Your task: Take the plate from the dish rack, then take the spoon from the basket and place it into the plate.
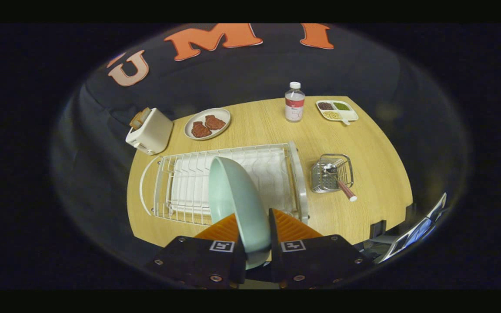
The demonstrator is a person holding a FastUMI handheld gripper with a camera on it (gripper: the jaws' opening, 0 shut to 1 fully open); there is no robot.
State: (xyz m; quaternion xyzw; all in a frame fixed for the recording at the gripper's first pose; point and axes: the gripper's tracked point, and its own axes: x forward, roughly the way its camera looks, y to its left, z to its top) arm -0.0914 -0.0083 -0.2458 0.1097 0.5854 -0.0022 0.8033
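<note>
Here the tool point(255, 226) grips the plate point(237, 204) above the dish rack point(294, 174).

Toaster point(149, 131); bottle point(295, 102); snack tray point(336, 110)

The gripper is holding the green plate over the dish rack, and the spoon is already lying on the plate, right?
Not quite. In the gripper view the gripper does hold the green plate on edge between its fingers, above the dish rack. But the spoon is not on the plate: it sits in the wire basket beside the rack, its handle sticking out over the table.
</note>
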